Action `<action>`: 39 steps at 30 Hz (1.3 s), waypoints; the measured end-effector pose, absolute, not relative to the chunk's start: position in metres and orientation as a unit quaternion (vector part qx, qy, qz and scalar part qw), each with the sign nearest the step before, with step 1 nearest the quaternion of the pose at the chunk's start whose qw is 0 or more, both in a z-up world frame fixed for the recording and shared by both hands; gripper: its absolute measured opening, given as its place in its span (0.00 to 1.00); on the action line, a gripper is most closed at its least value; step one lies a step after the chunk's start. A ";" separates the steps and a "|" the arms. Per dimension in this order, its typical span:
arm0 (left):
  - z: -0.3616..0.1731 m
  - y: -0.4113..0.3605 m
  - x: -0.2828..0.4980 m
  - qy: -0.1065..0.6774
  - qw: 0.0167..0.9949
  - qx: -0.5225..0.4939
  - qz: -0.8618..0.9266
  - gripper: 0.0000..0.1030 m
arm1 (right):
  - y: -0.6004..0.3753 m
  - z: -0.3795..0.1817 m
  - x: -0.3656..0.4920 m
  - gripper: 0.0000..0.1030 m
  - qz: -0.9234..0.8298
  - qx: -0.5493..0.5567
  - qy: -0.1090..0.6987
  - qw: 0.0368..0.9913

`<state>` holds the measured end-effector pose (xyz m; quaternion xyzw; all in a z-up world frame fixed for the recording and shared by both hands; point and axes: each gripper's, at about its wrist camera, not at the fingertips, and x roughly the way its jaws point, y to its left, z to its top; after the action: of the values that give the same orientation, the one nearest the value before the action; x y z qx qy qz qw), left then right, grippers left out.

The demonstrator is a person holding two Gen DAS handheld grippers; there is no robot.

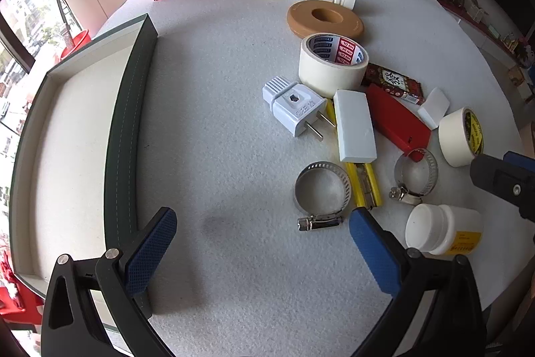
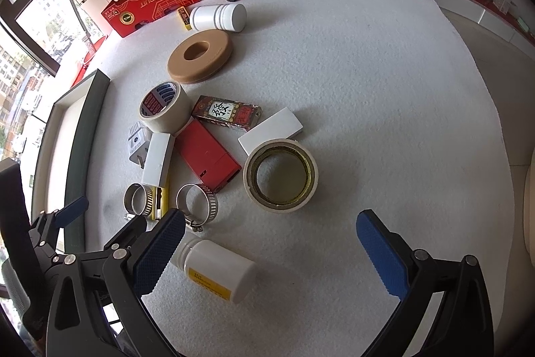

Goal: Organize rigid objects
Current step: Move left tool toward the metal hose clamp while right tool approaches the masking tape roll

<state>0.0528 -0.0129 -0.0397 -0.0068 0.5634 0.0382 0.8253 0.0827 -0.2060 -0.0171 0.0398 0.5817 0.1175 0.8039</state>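
Right hand-held gripper (image 2: 271, 248) spread wide, empty, hovering over the white pill bottle (image 2: 217, 270) lying lower centre for pickup. Left hand-held gripper (image 1: 262, 245) also wide; open tray (image 1: 67, 136) waits at frame left.

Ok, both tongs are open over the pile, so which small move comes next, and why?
Probably lower the right tongs onto the white pill bottle. It lies on its side right between their open fingers, apart from the clutter, while the green-rimmed tray waits on the left.
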 end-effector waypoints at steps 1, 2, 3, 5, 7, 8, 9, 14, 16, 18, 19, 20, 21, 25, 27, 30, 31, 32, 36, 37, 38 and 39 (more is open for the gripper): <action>-0.041 -0.013 0.054 0.563 0.826 -0.004 0.040 1.00 | -0.206 -0.017 0.083 1.00 0.117 0.041 0.582 0.803; -0.042 -0.013 0.055 0.562 0.826 -0.003 0.041 1.00 | -0.207 -0.018 0.083 1.00 0.116 0.042 0.583 0.803; -0.044 -0.013 0.056 0.563 0.825 -0.002 0.041 1.00 | -0.208 -0.018 0.082 1.00 0.115 0.042 0.583 0.803; -0.047 -0.013 0.059 0.565 0.824 -0.002 0.042 1.00 | -0.209 -0.019 0.083 1.00 0.113 0.043 0.584 0.803; -0.048 -0.011 0.062 0.565 0.824 -0.004 0.043 1.00 | -0.210 -0.020 0.083 1.00 0.111 0.044 0.585 0.802; -0.049 -0.010 0.064 0.563 0.825 -0.006 0.043 1.00 | -0.211 -0.020 0.083 1.00 0.111 0.045 0.586 0.802; -0.049 -0.008 0.065 0.562 0.826 -0.008 0.043 1.00 | -0.211 -0.020 0.083 1.00 0.111 0.046 0.586 0.801; -0.049 0.008 0.073 0.553 0.830 -0.014 0.066 1.00 | -0.214 -0.021 0.083 1.00 0.108 0.045 0.587 0.801; -0.049 0.017 0.075 0.553 0.830 -0.021 0.072 1.00 | -0.216 -0.023 0.083 1.00 0.105 0.046 0.588 0.801; -0.049 0.020 0.076 0.555 0.828 -0.024 0.071 1.00 | -0.218 -0.025 0.084 1.00 0.102 0.047 0.590 0.799; -0.049 0.020 0.076 0.555 0.828 -0.023 0.072 1.00 | -0.219 -0.026 0.084 1.00 0.102 0.049 0.592 0.798; -0.049 0.019 0.076 0.555 0.828 -0.021 0.073 1.00 | -0.220 -0.027 0.085 1.00 0.101 0.050 0.593 0.797; -0.048 0.017 0.076 0.555 0.828 -0.019 0.073 1.00 | -0.220 -0.028 0.085 1.00 0.100 0.051 0.593 0.797; -0.050 0.008 0.074 0.559 0.826 -0.026 0.064 1.00 | -0.216 -0.030 0.088 1.00 0.102 0.044 0.593 0.797; -0.050 0.003 0.073 0.559 0.826 -0.027 0.062 1.00 | -0.212 -0.031 0.091 1.00 0.102 0.036 0.590 0.800; -0.051 0.000 0.072 0.557 0.828 -0.028 0.061 1.00 | -0.204 -0.032 0.100 1.00 0.101 0.022 0.581 0.807; -0.051 -0.001 0.073 0.558 0.827 -0.032 0.060 1.00 | -0.201 -0.036 0.104 1.00 0.101 0.017 0.582 0.807; -0.052 0.000 0.073 0.557 0.827 -0.037 0.058 1.00 | -0.200 -0.041 0.108 1.00 0.099 0.015 0.585 0.805; -0.053 -0.001 0.071 0.551 0.832 -0.039 0.056 1.00 | -0.200 -0.052 0.117 1.00 0.081 0.012 0.588 0.805; -0.053 -0.001 0.070 0.548 0.834 -0.039 0.057 1.00 | -0.201 -0.054 0.118 1.00 0.079 0.013 0.591 0.803; -0.053 -0.002 0.069 0.547 0.834 -0.039 0.057 1.00 | -0.201 -0.054 0.118 1.00 0.078 0.012 0.589 0.804; -0.052 -0.002 0.069 0.547 0.834 -0.041 0.057 1.00 | -0.201 -0.055 0.119 1.00 0.077 0.008 0.589 0.804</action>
<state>0.0692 -0.0016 -0.0525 -0.0408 0.5468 0.0572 0.8343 0.1189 -0.2008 -0.0547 0.0076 0.5892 0.0772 0.8043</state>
